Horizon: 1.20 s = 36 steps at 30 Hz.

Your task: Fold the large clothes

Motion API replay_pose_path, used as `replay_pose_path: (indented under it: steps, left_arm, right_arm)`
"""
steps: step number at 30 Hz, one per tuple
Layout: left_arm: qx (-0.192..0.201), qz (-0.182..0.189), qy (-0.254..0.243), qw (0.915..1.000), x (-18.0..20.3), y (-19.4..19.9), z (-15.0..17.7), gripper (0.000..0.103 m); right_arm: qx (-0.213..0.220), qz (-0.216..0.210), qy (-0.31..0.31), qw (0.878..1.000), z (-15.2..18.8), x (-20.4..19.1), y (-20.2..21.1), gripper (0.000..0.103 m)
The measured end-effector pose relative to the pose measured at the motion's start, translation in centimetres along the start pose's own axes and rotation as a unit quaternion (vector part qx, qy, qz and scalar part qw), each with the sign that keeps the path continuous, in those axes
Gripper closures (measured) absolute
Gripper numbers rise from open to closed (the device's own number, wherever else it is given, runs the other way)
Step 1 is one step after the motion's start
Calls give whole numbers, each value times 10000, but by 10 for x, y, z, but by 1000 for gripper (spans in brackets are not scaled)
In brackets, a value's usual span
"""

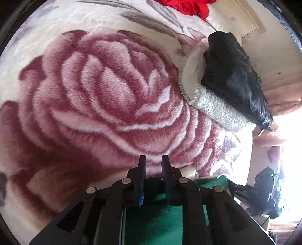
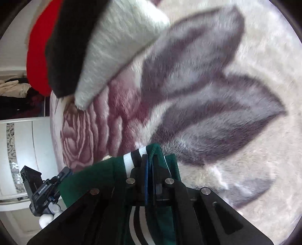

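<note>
Right gripper (image 2: 150, 160) pinches green jacket (image 2: 90, 181) hem; left gripper (image 1: 153, 162) spread, jacket loose. Risk: cloth slipping, skewing fold over rose blanket (image 1: 94, 94).

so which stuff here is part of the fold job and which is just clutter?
Job:
green garment
right tool, shut on its striped edge
left tool, open above it

Lying about:
red cloth
black fur piece
rose blanket
</note>
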<state>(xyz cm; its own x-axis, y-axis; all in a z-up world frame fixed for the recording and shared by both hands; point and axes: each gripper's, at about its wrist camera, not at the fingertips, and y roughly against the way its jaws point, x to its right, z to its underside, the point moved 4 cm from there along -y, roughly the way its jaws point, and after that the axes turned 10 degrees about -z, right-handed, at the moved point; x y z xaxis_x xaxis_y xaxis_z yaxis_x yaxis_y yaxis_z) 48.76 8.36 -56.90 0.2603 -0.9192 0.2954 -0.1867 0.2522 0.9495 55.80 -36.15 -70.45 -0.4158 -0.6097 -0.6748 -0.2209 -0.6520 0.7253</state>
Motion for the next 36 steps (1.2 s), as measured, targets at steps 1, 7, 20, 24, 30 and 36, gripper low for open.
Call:
replay_pose_path:
  steps: [1,7,20,24,30,36]
  left_arm:
    - [56,-210,-129,9997,0,8,3,86]
    - [725,-892,-450,9923,-18,64,47,18]
    - [-12,-1278,412,9909,-85,41,177,17]
    - [-27,-1184,428,9920,-90,39,180,18]
    - [-119,-1073,473,9930,-96,41,180,18]
    - [57,-1240,172,9921,-89,61,186,18]
  right_arm:
    - [-162,-199,-84,9996,-1,-1,-2,100]
    - [-351,-454,-278,9980,37,11,61,23]
    - [-1133,266,27,9932,182,71,-2,6]
    - [-1144,-1030,-547,9866,180,79,30,67]
    - [-772,-3050,-2005,9278,193,130,54,73]
    - [-501,-1545,-1668,9725,181,137,72,28]
